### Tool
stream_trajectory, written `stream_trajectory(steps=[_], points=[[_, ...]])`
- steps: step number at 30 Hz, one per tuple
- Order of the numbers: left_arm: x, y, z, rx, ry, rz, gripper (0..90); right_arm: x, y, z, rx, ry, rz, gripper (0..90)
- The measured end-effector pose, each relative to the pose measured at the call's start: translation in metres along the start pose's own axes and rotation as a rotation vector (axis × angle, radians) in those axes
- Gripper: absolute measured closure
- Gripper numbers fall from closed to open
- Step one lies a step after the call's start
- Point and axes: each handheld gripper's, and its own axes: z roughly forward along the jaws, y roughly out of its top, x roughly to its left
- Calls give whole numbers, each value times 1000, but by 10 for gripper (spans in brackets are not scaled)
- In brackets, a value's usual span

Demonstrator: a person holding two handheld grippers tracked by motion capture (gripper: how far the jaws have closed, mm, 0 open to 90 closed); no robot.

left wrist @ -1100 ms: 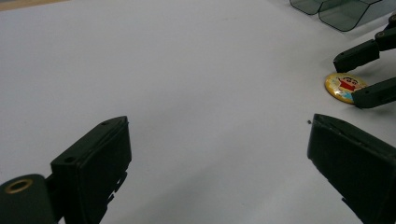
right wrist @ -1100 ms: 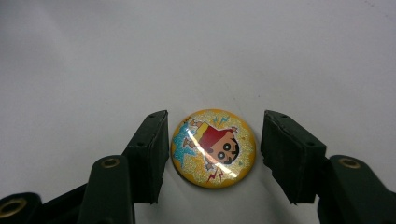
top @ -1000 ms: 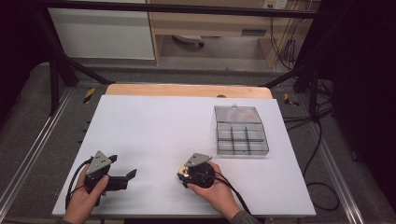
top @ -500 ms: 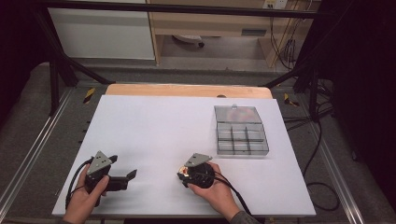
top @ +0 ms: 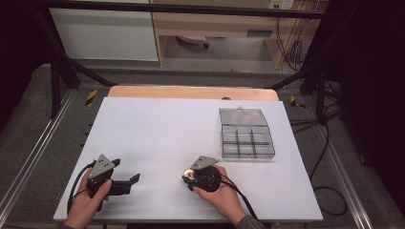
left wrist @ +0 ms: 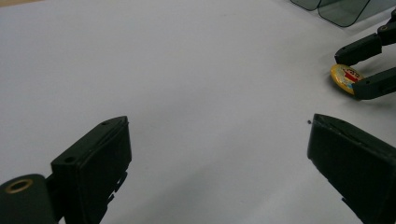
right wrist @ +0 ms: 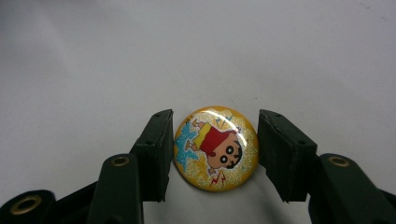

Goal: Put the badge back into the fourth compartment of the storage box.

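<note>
Desk (top: 157, 133), white top, carries little: a clear compartment box (top: 246, 133) at far right, lid folded back, and a round cartoon badge (right wrist: 215, 147) at near centre. The box stands well apart from the badge, farther away and to the right.

Step in hand, as I judge it: grasping the badge, probably for transfer to the box. The right gripper (right wrist: 212, 156) straddles it. Its fingers (right wrist: 154, 149) stand on either side of the badge's rim, the left one touching or nearly so, the right one just beside with a thin gap. Not yet a firm pinch, as far as the right gripper view shows. Badge lies flat on the desk, face up.

Next move calls for: closing on the rim squarely, since a thin domed disc may slip or flip under uneven pressure; then lift and carry far-right to an open compartment.

Pose: right hand (top: 219, 193) holds its gripper low, pointing left and slightly far. Left hand (top: 88, 200) rests at near left; left gripper (top: 125, 183) points right toward the badge, fingers (left wrist: 93, 163) spread wide, holding nothing, idle.
</note>
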Motion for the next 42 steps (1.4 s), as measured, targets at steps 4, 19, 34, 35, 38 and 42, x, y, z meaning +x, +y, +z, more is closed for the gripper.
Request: stream_trajectory(steps=[4, 19, 34, 35, 38, 42], points=[[0, 0, 0, 0, 0, -1, 62, -1, 0, -1, -2, 1, 2, 471], [0, 0, 0, 1, -1, 0, 62, -3, 4, -6, -32, 1, 8, 471], [1, 0, 0, 4, 4, 1, 62, -23, 21, -15, -94, -9, 40, 471], [1, 0, 0, 5, 3, 2, 63, -24, 22, -19, -111, -13, 44, 471], [0, 0, 0, 6, 2, 3, 62, -26, 22, -23, -126, -19, 47, 471], [0, 0, 0, 7, 2, 4, 63, -33, 22, -28, -142, -40, 65, 471]])
